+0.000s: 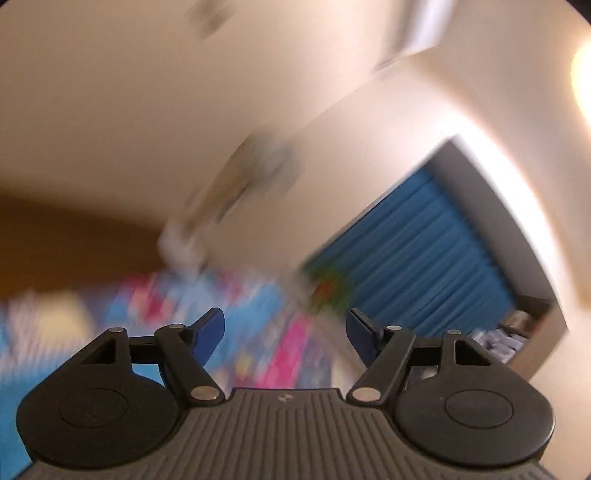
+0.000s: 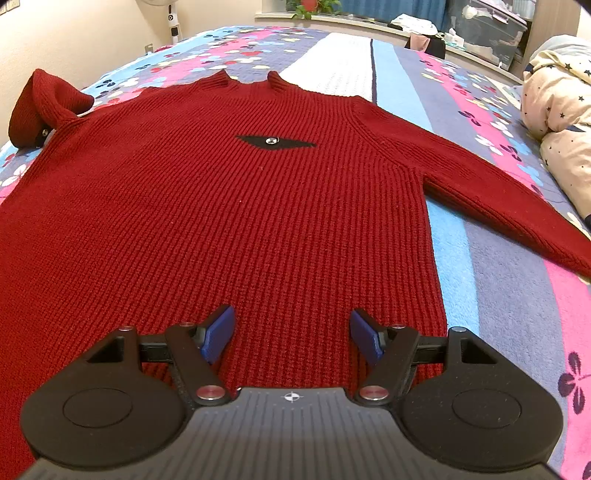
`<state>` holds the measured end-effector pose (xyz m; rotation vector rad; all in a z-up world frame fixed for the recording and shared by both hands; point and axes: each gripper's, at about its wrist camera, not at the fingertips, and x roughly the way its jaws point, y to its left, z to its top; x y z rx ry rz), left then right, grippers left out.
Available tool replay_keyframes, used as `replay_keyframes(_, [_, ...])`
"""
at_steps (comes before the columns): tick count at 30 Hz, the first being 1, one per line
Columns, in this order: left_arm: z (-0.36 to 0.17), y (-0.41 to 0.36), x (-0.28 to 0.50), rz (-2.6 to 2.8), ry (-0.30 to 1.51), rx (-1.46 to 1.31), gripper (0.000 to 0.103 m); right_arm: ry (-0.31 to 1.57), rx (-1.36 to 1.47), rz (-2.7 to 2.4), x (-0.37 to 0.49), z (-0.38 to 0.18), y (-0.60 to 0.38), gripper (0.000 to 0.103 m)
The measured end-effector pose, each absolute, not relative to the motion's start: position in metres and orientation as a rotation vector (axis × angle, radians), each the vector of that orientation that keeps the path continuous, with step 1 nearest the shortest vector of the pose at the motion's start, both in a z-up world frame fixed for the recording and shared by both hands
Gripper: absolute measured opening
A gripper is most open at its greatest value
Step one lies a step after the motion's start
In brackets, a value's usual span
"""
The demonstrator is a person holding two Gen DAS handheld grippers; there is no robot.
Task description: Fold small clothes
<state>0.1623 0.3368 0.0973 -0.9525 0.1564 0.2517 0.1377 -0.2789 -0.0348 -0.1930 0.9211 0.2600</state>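
Ribbed red knit sweater (image 2: 229,206) lies flat on floral bedspread (image 2: 498,266).

The left wrist picture is very blurry and smeared, with a bright glare at its right edge. The right wrist picture is sharp and evenly lit. Both bend round at the edges.

Open bed to the right, crowding at the far edges

The striped bedspread (image 2: 491,280) between the red sweater (image 2: 229,206) and the star-print bedding (image 2: 557,122) is left bare, crossed only by the right sleeve (image 2: 498,199). The far sill (image 2: 369,22) is crowded with bins and plants. The left view is blurred.
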Motion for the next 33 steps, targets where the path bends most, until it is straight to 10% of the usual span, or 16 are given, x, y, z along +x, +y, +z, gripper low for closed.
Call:
replay_keyframes(7, [0.005, 0.362, 0.187, 0.341, 0.692, -1.395, 0.079, 0.921, -0.2, 0.259, 0.137, -0.035, -0.279, 0.072])
replay_keyframes(14, [-0.057, 0.395, 0.182, 0.507, 0.694, -1.563, 0.078, 0.921, -0.206, 0.261, 0.138, -0.035, -0.279, 0.074])
replay_keyframes(16, [-0.071, 0.396, 0.195, 0.452, 0.684, -1.578, 0.067, 0.921, -0.206, 0.26, 0.138, -0.036, -0.279, 0.074])
replay_keyframes(18, [-0.071, 0.391, 0.209, 0.401, 0.694, -1.533, 0.026, 0.92, -0.204, 0.258, 0.138, -0.036, -0.278, 0.074])
replay_keyframes(23, [0.01, 0.381, 0.196, 0.491, 0.407, -1.079, 0.021, 0.919, -0.203, 0.255, 0.138, -0.037, -0.277, 0.075])
replay_keyframes(25, [0.038, 0.378, 0.172, 0.513, 0.173, -0.974, 0.023, 0.919, -0.206, 0.254, 0.139, -0.037, -0.277, 0.075])
replay_keyframes(29, [0.026, 0.389, 0.149, 0.709, 0.152, -1.065, 0.076, 0.919, -0.206, 0.256, 0.139, -0.037, -0.277, 0.075])
replay_keyframes(33, [-0.026, 0.406, 0.128, 0.879, 0.275, -1.405, 0.076, 0.918, -0.207, 0.255, 0.139, -0.037, -0.277, 0.075])
